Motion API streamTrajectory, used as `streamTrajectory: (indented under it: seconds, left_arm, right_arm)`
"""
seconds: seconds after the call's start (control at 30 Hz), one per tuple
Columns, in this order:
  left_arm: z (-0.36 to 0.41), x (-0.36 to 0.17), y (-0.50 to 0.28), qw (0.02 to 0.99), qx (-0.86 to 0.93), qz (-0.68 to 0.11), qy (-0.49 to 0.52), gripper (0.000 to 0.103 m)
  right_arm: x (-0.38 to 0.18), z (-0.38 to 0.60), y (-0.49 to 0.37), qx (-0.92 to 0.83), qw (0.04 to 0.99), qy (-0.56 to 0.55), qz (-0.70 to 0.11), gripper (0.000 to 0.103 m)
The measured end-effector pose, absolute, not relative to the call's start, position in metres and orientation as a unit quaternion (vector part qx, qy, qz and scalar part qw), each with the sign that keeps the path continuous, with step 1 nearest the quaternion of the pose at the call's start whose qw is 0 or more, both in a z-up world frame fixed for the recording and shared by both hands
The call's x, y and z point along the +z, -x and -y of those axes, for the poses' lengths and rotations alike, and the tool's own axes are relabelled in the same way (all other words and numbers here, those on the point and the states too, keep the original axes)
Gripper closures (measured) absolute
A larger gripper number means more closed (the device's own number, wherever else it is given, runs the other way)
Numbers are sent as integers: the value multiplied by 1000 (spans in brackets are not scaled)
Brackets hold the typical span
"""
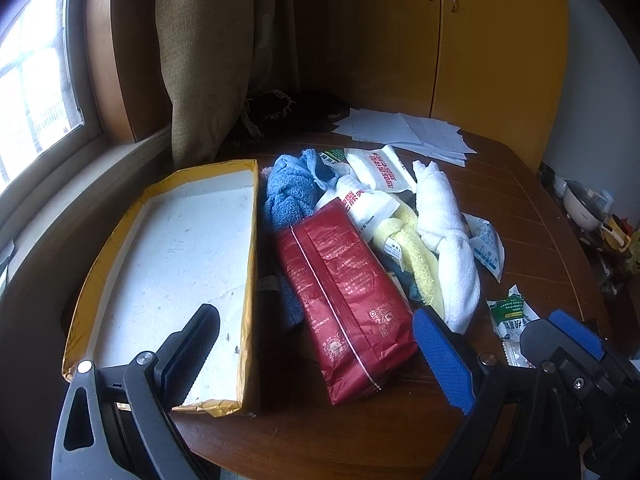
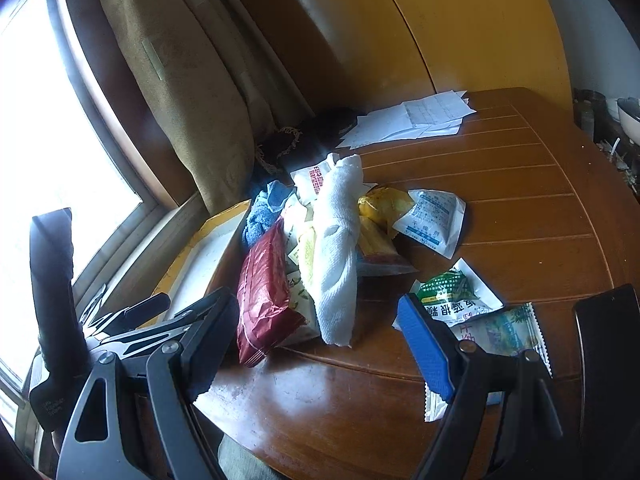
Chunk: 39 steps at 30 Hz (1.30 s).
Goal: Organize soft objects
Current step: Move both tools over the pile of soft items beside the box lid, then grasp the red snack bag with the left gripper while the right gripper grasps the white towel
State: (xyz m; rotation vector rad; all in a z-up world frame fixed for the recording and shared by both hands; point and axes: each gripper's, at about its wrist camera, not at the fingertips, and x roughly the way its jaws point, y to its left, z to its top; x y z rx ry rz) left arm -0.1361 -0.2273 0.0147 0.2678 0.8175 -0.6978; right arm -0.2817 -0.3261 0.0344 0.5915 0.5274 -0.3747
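Observation:
A heap of soft things lies mid-table: a red packet [image 1: 344, 308], a blue towel [image 1: 290, 192], a white towel [image 1: 444, 240], a yellow cloth [image 1: 416, 252] and white packets [image 1: 380, 168]. A yellow-rimmed white tray [image 1: 180, 256] lies left of the heap. My left gripper [image 1: 320, 348] is open and empty, its jaws either side of the red packet's near end. My right gripper [image 2: 320, 340] is open and empty, in front of the red packet [image 2: 264, 292] and white towel [image 2: 336, 248]. Green-and-white sachets [image 2: 456, 296] lie by its right finger.
The brown wooden table [image 2: 500, 168] carries loose papers [image 2: 416, 120] and a dark fringed cloth [image 1: 288, 112] at the back. A curtain [image 1: 208, 60] and a window [image 1: 28, 80] stand to the left, yellow cupboards [image 1: 460, 40] behind. Clutter [image 1: 592, 216] lies off the right edge.

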Motion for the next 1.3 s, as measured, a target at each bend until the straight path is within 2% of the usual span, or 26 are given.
streamTrajectory:
  seconds: [0.43,0.63,0.9,1.1,1.2,1.3]
  left_arm:
    - [225,3,123,845,-327,-406,-117,4]
    - [210,9,112,837,-365,-402,-70,4]
    - [207,17,91,807,-403,-431,-8,6]
    - [247,11,84,789,-417,-446,-73,13]
    - [260,0,74,785,-401,-465,-83,18]
    - [269,-10,66,785,-386,-477,-88,19]
  right_arm:
    - [35,329,265,-173,908,-278,-262,22]
    - [39,332,262,-165,910,-282,-254,24]
    - [28,357,243,-157,897,-316,-265,43]
    - [23,390,220,-163,887,-352,-252,55]
    - [14,406,205,-160,877,-377,-250,63]
    - [0,413,194,-153,870,-390,-260,67]
